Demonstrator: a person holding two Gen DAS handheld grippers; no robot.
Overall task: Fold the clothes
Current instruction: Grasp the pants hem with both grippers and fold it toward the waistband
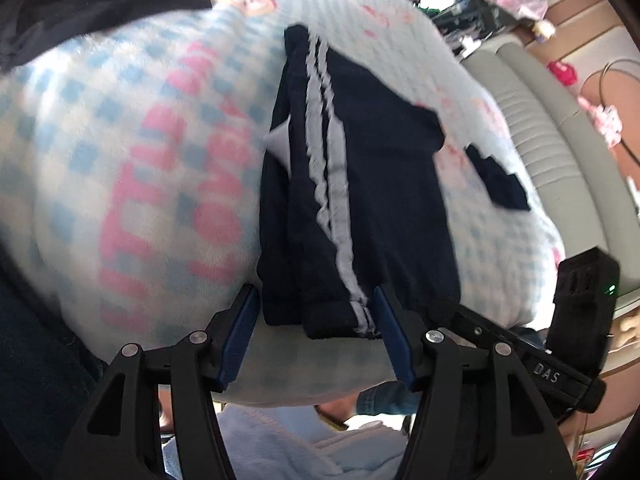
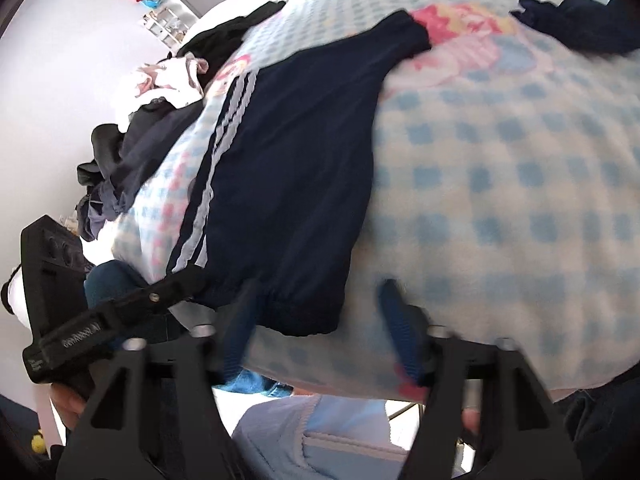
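The navy pants [image 1: 360, 184] with white side stripes are lying lengthwise on a checked blue-and-white blanket [image 1: 120, 168] with pink print, their hem at the blanket's near edge.

In the left wrist view, the left tongs [image 1: 316, 320] are sitting at 6 o'clock, spread apart. The striped hem is lying between the two blue pads [image 1: 240, 332], filling most of the gap. The left pad is standing just beside the hem's left edge and the right pad just beside the stripes; no pinch is showing. From there the pants are running up toward 12 o'clock. A small dark scrap of cloth [image 1: 500, 184] is lying apart at 3 o'clock. The right tongs' body [image 1: 560, 344] is showing at 4 o'clock.

In the right wrist view, the right tongs [image 2: 316, 316] are at 6 o'clock, blurred. The gathered hem is sagging over the blanket's edge between the pads. The left pad is touching or just beside the hem; which one, I cannot tell. The right pad is standing apart, on bare blanket at 5 o'clock. So these tongs are spread too, gripping nothing visibly. The pants are stretching from the hem toward 12 o'clock, stripes along their left side. The left tongs' body [image 2: 120, 312] is reaching the striped corner at 8 o'clock. A heap of dark and pale clothes [image 2: 160, 92] is lying at 10 o'clock.
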